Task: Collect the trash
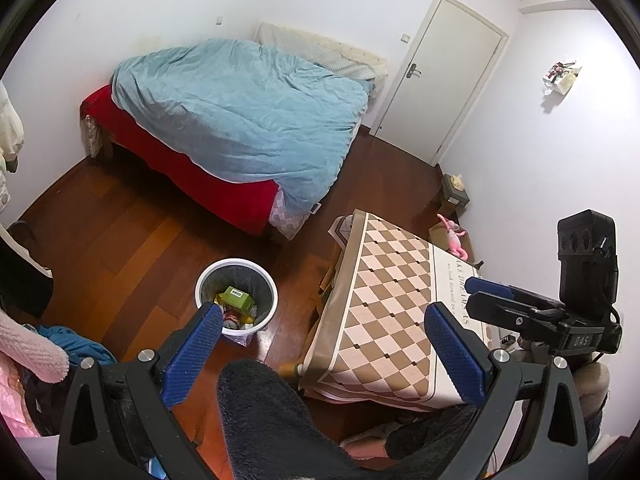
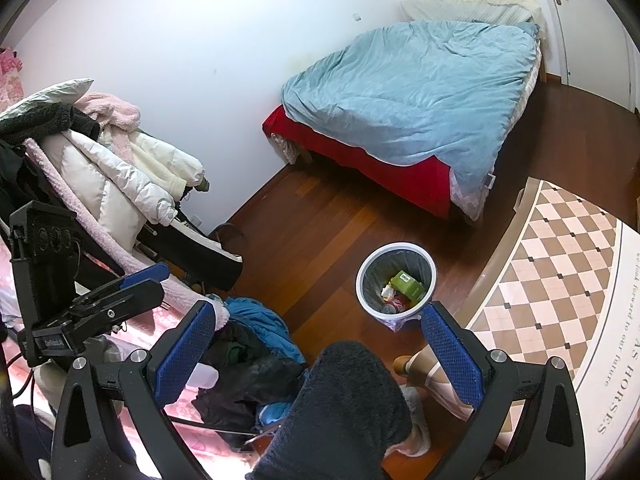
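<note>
Both views look down into a bedroom with a reddish-brown wooden plank floor (image 1: 132, 232). A bed with a red sheet and a rumpled light-blue duvet (image 1: 248, 112) stands against the white wall, well apart from the bin; a closed white door (image 1: 444, 72) lies beyond its far corner. A table under a brown-and-cream diamond-checked cloth (image 1: 384, 292) stands just to the right of the bin. In the right wrist view a heap of white, pink and black coats and fleece (image 2: 100, 160) is piled to the left, with blue and dark clothing (image 2: 256, 340) on the floor near the bin. A dark fuzzy sleeve or leg (image 1: 264, 420) fills the bottom middle of each view, between the fingers.

The cloth's border carries printed words, partly readable: "AS HORSES" and "look forward to our future" in the right wrist view. The right gripper's body shows the letters "DAS" in the left wrist view.

The round white waste bin with a dark grey liner (image 1: 237, 296) stands on the floor between bed and table. Inside it lie a green carton with a white label (image 2: 408, 284), a red-and-white can and scraps of pale wrapping.

The left gripper (image 1: 324, 356) hangs above the floor with its blue-padded fingers spread wide and empty, the bin just behind its left finger. The right gripper (image 2: 320, 352) is likewise spread and empty, the bin ahead between its fingers.
</note>
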A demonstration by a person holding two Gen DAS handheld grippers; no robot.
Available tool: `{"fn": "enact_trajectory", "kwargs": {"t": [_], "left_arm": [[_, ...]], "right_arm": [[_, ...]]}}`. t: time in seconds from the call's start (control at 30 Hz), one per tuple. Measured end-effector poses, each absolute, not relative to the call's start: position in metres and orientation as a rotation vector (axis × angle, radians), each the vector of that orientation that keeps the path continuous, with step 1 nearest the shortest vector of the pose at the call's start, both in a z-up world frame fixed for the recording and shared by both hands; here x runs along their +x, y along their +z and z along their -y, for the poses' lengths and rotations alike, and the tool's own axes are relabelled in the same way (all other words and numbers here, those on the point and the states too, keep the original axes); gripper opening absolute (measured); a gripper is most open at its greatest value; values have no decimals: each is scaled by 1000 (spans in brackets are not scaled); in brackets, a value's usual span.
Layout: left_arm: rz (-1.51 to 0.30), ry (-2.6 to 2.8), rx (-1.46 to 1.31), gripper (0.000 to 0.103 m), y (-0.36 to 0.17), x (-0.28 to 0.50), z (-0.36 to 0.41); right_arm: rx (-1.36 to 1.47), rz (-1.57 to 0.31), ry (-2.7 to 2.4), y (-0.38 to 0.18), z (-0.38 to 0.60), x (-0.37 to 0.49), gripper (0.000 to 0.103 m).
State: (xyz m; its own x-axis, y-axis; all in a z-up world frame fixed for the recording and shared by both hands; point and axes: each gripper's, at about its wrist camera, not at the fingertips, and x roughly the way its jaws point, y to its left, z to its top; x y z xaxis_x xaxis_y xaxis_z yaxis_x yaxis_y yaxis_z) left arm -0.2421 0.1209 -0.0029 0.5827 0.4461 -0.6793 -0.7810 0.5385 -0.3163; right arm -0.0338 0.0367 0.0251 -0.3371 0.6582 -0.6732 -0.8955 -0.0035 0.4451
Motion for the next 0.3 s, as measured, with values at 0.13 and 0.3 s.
{"fn": "enact_trajectory", "kwargs": {"t": [0.13,0.3], "left_arm": [[-572,777,-656,103,-3,-244,-122],[-567,773,-658,103,-2,-243,-121]], "right_arm": [[-333,-1020,1643,22,-37,-35,103],[-340,-1017,1648,20,-37,-36,103]]}}
